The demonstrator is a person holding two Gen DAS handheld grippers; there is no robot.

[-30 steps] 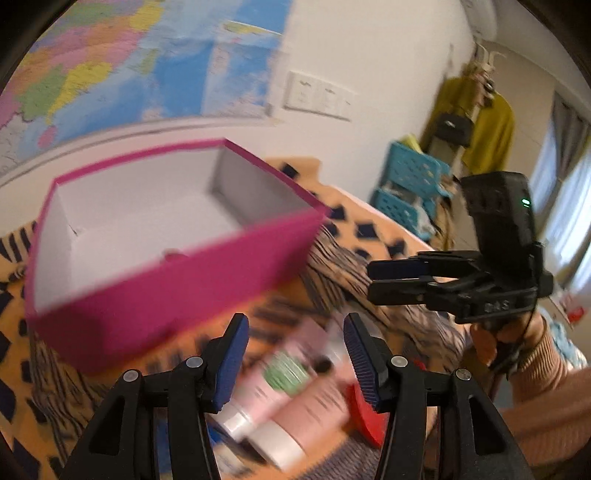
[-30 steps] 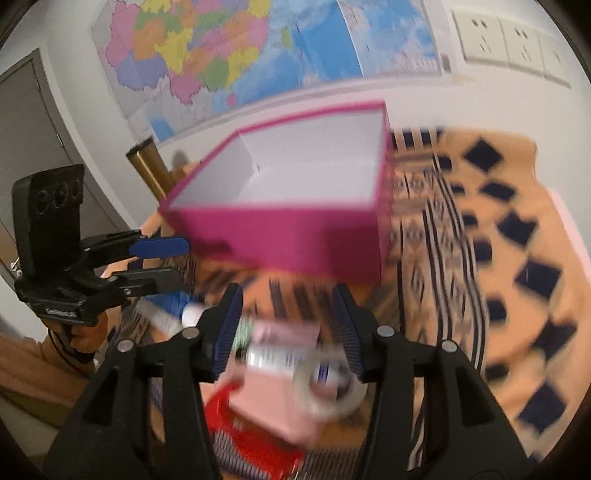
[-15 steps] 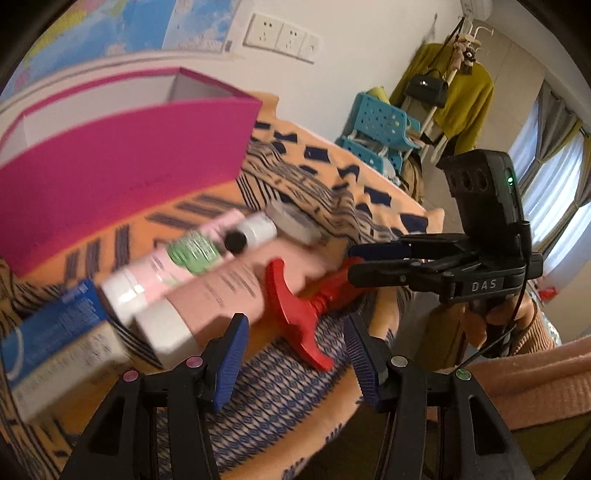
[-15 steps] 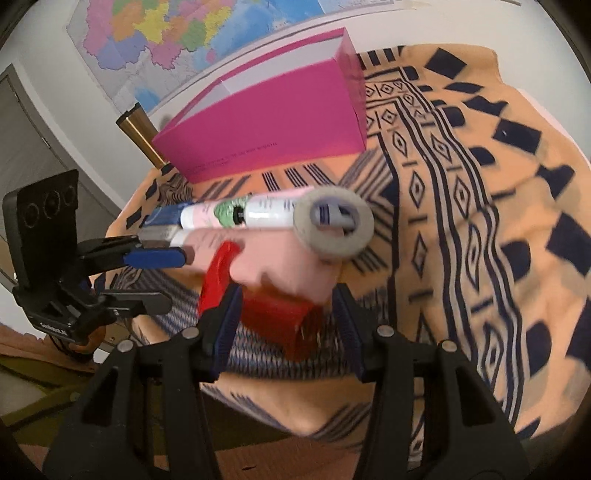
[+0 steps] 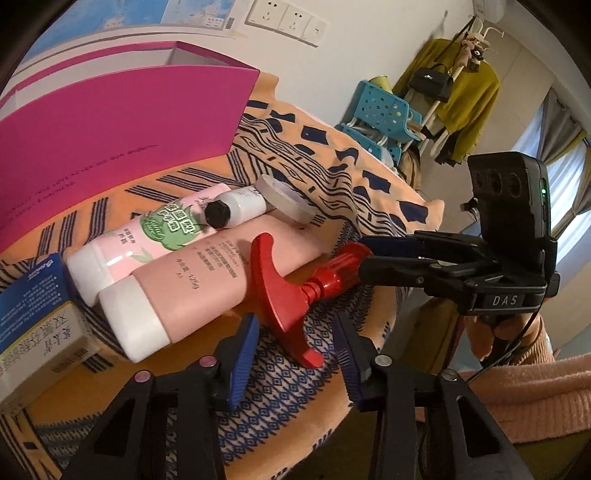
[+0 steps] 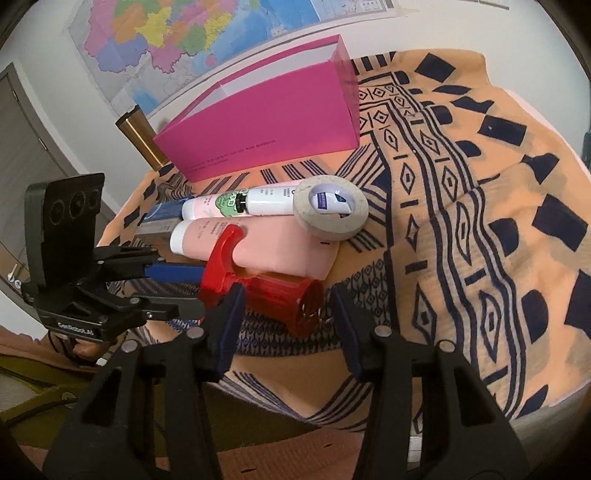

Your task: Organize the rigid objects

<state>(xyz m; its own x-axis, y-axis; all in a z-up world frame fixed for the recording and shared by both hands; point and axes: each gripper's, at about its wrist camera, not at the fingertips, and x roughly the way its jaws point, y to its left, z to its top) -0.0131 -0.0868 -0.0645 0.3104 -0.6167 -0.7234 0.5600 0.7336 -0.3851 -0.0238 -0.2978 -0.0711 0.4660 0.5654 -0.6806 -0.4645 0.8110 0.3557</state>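
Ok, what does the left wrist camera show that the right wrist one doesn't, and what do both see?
Only the left wrist view shows the wall sockets, the blue stools and the coat rack.

Only the right wrist view shows the gold tube behind the box, and the blue label seen through the hole of the tape roll.

Both show the pink box, the two pink tubes, and the red spray head, with both grippers' jaws closing around it.

Bright, even indoor light w/ soft shadows; sharp center, fisheye-warped edges, dark corners.
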